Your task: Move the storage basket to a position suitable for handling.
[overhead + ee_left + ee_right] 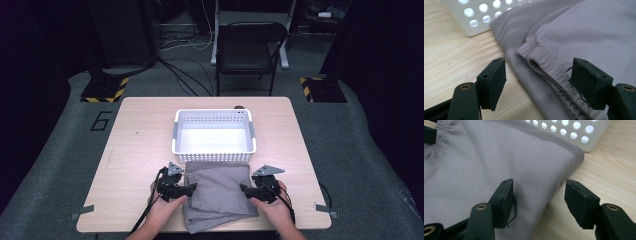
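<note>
high view, folded grey garment [218, 192] (basket [214, 149] behind)

One folded grey garment [218, 195], one white basket [214, 145], two tools, one table [135, 150], one black chair [247, 50]

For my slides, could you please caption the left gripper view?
Open left gripper straddling the elastic hem of folded grey fabric garment, beside white perforated plastic basket.
</note>
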A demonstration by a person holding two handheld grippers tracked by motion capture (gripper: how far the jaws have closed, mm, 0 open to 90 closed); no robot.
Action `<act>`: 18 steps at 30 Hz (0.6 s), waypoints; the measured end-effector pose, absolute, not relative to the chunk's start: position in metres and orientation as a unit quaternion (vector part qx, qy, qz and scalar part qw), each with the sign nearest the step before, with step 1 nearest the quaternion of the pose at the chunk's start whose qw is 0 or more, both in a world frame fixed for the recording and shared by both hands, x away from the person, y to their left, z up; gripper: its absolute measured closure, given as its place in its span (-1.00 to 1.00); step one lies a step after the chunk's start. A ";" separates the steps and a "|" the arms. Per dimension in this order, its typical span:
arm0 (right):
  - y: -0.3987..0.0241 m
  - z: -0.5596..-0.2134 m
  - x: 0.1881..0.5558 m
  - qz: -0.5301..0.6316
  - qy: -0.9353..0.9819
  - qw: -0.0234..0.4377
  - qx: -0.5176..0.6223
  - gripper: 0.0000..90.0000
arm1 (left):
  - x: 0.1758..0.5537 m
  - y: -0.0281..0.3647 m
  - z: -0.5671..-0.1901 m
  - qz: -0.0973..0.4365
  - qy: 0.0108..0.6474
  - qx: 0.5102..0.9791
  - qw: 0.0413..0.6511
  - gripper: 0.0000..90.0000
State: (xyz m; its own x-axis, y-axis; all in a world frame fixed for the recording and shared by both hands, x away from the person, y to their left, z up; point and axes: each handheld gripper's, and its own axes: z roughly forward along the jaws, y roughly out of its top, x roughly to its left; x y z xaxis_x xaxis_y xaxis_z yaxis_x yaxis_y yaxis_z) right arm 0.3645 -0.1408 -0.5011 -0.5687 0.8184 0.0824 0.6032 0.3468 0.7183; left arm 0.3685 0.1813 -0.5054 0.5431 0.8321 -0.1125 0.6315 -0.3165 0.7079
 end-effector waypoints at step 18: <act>-0.136 -0.507 0.366 0.356 0.810 0.140 0.444 -0.15 | 0.369 0.174 -0.516 0.131 0.467 0.799 0.355 -0.40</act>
State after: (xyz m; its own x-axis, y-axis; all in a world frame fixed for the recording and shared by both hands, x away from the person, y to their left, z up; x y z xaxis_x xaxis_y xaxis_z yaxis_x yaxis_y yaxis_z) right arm 0.3660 -0.1357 -0.5070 -0.5668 0.8190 0.0894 0.6196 0.3522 0.7014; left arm 0.3690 0.1739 -0.5160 0.5303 0.8389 -0.1228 0.6533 -0.3120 0.6898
